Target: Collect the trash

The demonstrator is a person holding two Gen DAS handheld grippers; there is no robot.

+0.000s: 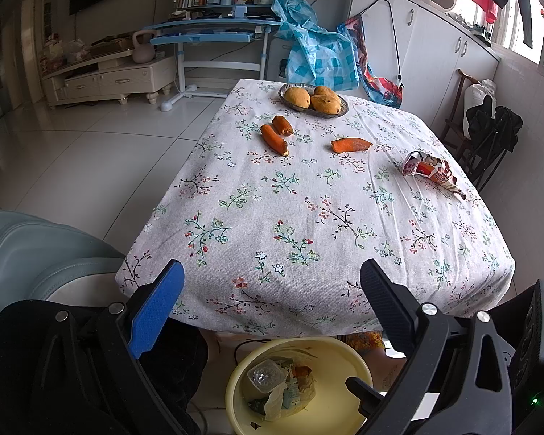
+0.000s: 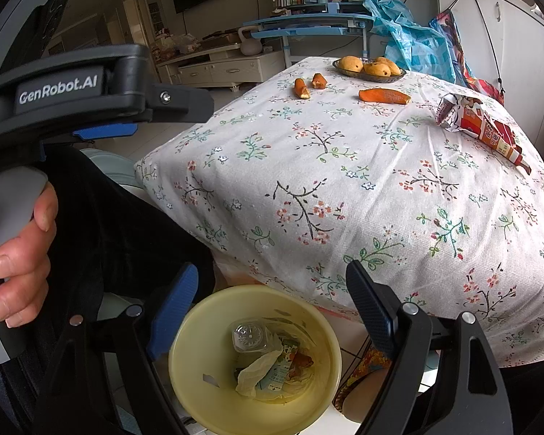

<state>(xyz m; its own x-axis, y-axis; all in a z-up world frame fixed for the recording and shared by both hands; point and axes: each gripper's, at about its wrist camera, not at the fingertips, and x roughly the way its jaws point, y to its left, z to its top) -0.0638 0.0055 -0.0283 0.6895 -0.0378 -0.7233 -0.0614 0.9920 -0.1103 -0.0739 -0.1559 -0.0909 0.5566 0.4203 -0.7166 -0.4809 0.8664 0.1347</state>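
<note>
A yellow bin (image 1: 330, 355) (image 2: 196, 330) stands on the floor below the table's near edge; in it lie a clear plastic cup (image 2: 248, 335), crumpled paper and wrappers. On the floral tablecloth (image 1: 308, 217) lie three orange peel pieces (image 1: 273, 138) (image 1: 351, 145) (image 2: 382, 95) and a crumpled red-and-white snack wrapper (image 1: 433, 173) (image 2: 478, 125). My left gripper (image 1: 272, 270) is open and empty, hanging over the table's near edge. My right gripper (image 2: 272, 272) is open and empty above the bin. The left gripper's body and the hand holding it fill the left of the right wrist view.
A metal dish with mangoes (image 1: 313, 99) (image 2: 368, 67) sits at the table's far end. A pale grey-blue chair (image 1: 29, 250) stands at the left. Beyond the table are a blue desk (image 1: 206, 32), plastic bags (image 1: 315, 50), white cabinets (image 1: 435, 43) and a tiled floor (image 1: 90, 145).
</note>
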